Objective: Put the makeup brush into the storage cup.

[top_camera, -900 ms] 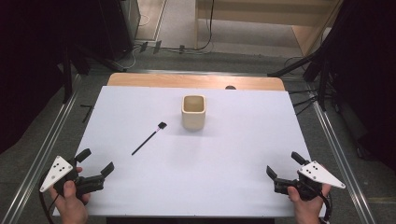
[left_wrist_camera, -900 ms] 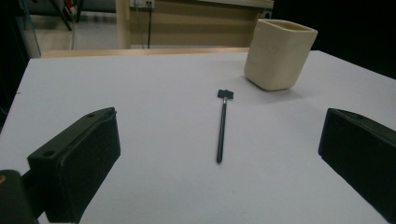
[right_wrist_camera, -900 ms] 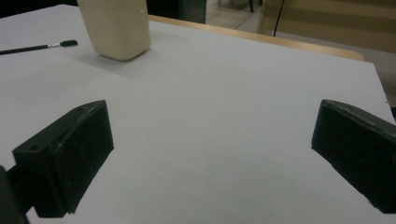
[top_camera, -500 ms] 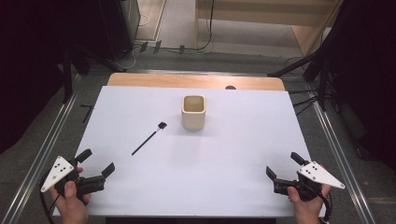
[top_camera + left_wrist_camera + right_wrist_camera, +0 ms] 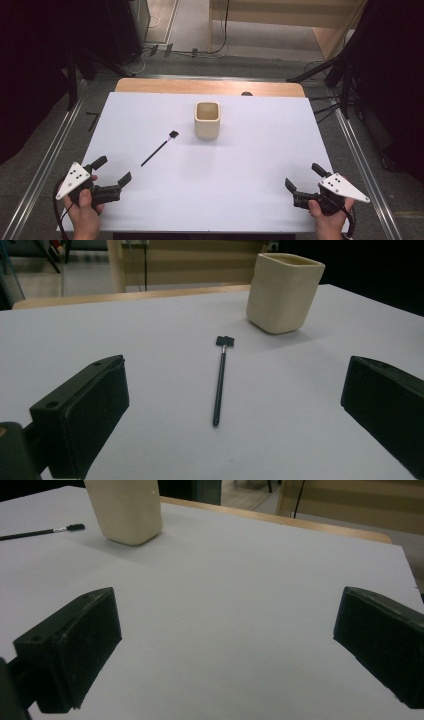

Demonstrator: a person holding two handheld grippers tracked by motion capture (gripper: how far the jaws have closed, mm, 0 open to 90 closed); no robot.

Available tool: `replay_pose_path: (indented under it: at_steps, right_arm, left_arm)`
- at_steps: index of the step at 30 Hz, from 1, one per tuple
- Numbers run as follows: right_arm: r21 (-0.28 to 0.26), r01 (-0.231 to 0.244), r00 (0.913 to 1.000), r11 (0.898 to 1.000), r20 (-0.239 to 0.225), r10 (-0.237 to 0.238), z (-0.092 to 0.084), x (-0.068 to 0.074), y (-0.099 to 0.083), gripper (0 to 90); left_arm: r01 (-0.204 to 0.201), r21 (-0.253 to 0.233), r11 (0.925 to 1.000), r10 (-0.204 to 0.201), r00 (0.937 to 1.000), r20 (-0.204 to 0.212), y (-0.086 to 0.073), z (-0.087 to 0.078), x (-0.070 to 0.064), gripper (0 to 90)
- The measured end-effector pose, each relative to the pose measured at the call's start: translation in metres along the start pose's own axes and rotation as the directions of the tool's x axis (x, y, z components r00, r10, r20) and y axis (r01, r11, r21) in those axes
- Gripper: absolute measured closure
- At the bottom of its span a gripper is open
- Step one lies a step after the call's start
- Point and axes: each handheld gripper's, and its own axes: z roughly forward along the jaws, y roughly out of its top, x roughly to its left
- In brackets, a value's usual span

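Observation:
A cream square cup (image 5: 207, 120) stands upright at the far middle of the white table (image 5: 240, 165). A thin black brush (image 5: 159, 148) with a small flat head lies left of the cup, head toward it. My left gripper (image 5: 113, 170) rests open near the front left corner, nothing between its fingers. In the left gripper view the brush (image 5: 220, 377) lies straight ahead between the jaws, the cup (image 5: 283, 292) beyond it to the right. My right gripper (image 5: 304, 177) sits open at the front right, empty. The right gripper view has the cup (image 5: 126, 510) and brush (image 5: 42, 532) far off at upper left.
A wooden strip (image 5: 210, 87) edges the table's far side. Metal rails (image 5: 47, 160) run along both sides. Dark stands and cables (image 5: 330, 70) sit on the floor beyond the table.

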Motion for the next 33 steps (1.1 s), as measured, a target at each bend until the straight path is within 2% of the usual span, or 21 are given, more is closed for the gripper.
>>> replay_pose_path:
  at_steps: [6,15,33]
  right_arm:
    - [-0.003,-0.001,1.0000,1.000,0.002,0.001,0.000,-0.001,0.000,0.0]
    - [-0.004,0.001,1.0000,1.000,0.002,-0.001,0.000,-0.002,0.000,0.0]
    - [0.007,0.000,1.0000,1.000,0.001,0.000,0.002,-0.001,-0.001,0.0]
  left_arm:
    - [0.008,0.006,0.9999,-0.008,0.9998,0.016,0.006,0.008,-0.001,0.0]
    - [0.033,0.015,0.9994,-0.033,0.9994,0.014,0.015,0.015,0.003,0.0]
    - [0.030,0.033,0.9990,-0.031,0.9986,0.043,0.032,0.045,0.003,0.0]
